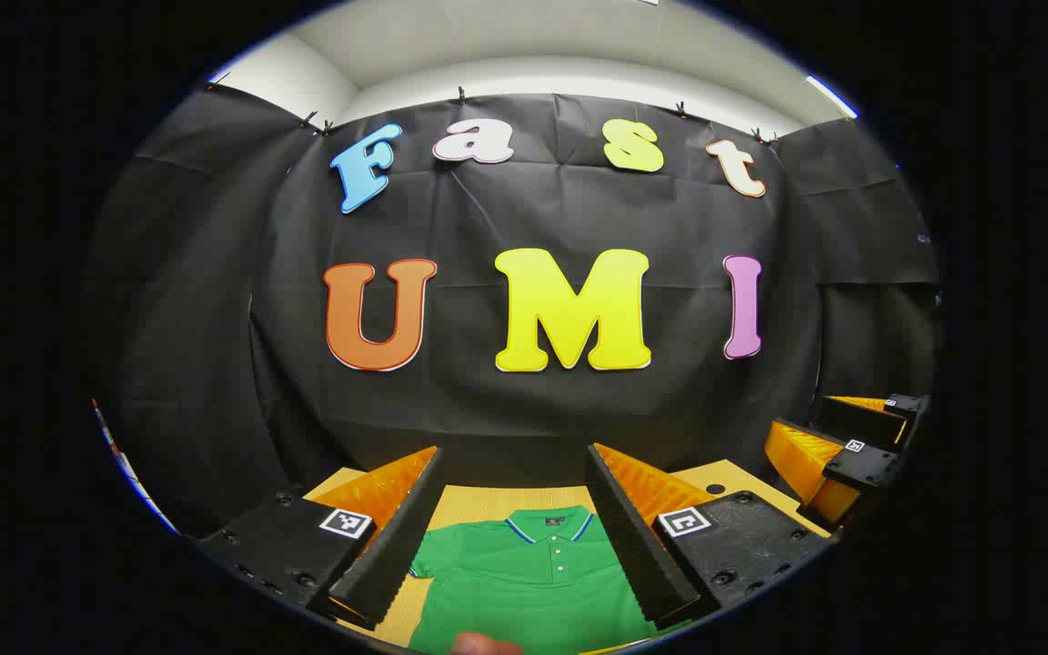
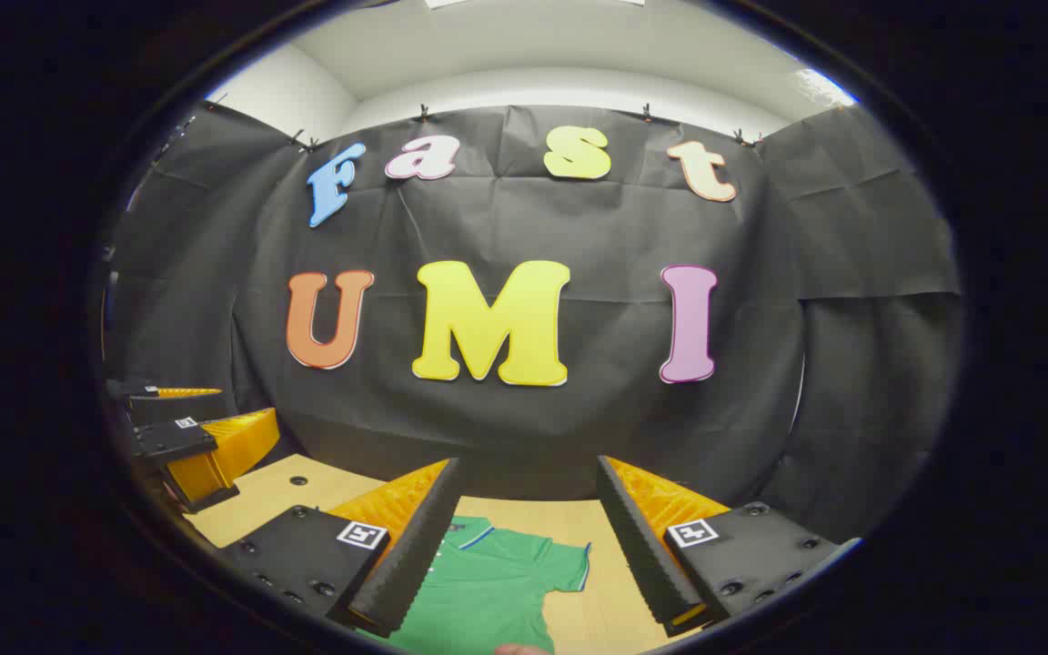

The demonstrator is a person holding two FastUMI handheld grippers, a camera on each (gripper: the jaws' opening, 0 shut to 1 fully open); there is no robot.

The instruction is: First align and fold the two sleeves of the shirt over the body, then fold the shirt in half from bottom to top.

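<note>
Lying flat on a pale wooden tabletop [image 1: 733, 478], a green polo shirt [image 1: 524, 582] with a blue-edged collar waits for its first fold, collar toward the far wall and buttons facing up. The left gripper [image 1: 519, 523] hangs above it with its jaws spread wide, holding nothing, the collar and placket framed between its two fingers. In the left gripper view the right gripper shows at the right edge [image 1: 838, 455], off beyond the shirt. The right gripper [image 2: 524, 537] is likewise wide open and empty, and its view looks down on the shirt [image 2: 488, 591] with one short sleeve [image 2: 565, 564] spread out flat, its blue-trimmed cuff pointing right. In that view the left gripper sits at the left edge [image 2: 183, 437], well apart. A small blur at the bottom edge of each view may be a fingertip; it is too unclear to say.

No fold appears to have been made, so the sleeves look to come first. To do that well, each gripper would probably do best to drop to its own sleeve, pinch the cuff edge through one layer only, and carry it inward across the chest so both sleeves land level and symmetrical, without dragging the body out of square.
</note>
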